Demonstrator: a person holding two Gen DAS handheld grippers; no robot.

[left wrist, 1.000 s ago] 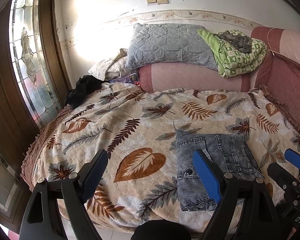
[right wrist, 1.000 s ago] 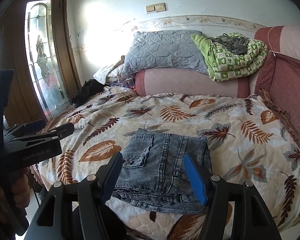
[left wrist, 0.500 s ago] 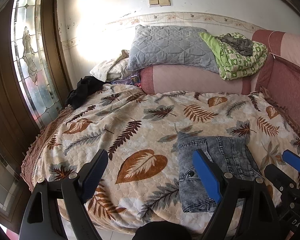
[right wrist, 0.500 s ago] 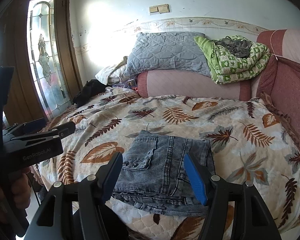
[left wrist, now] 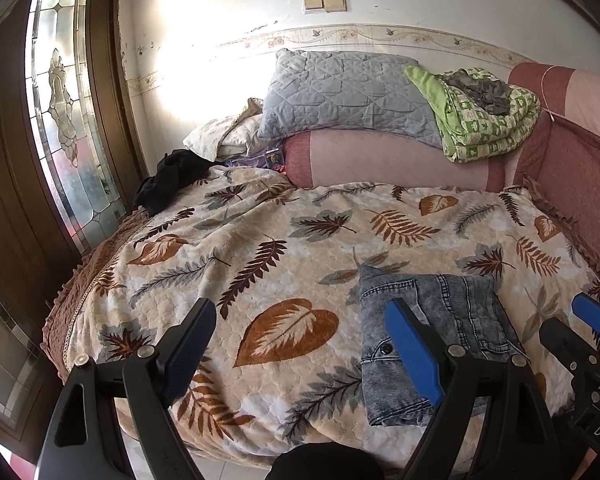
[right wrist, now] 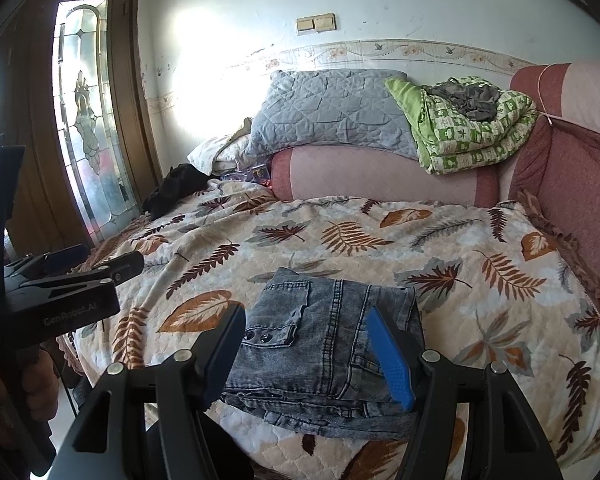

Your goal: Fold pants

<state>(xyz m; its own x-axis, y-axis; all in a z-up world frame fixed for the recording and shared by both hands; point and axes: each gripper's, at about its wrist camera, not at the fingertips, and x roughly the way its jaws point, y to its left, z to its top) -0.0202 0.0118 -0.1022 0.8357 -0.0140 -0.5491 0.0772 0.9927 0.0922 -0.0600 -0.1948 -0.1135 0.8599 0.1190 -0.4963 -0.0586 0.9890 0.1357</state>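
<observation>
The grey denim pants [right wrist: 324, 344] lie folded into a compact stack near the front edge of the bed; they also show in the left wrist view [left wrist: 432, 332]. My right gripper [right wrist: 310, 356] is open and empty, held above and in front of the stack, not touching it. My left gripper [left wrist: 300, 344] is open and empty over the leaf-print bedspread [left wrist: 260, 248], left of the pants. The right gripper also shows at the right edge of the left wrist view [left wrist: 580, 340], and the left gripper at the left of the right wrist view [right wrist: 72, 276].
A grey pillow [left wrist: 348, 92] and a green folded blanket [left wrist: 484, 120] rest on the pink bolster [left wrist: 380, 160] at the back. Black clothing [left wrist: 168, 180] lies at the bed's far left corner. A stained-glass door [left wrist: 68, 120] stands left; the padded pink side [left wrist: 580, 184] is right.
Both grippers have drawn back and up from the bed, so the folded pants sit lower in both views. The pants have not moved.
</observation>
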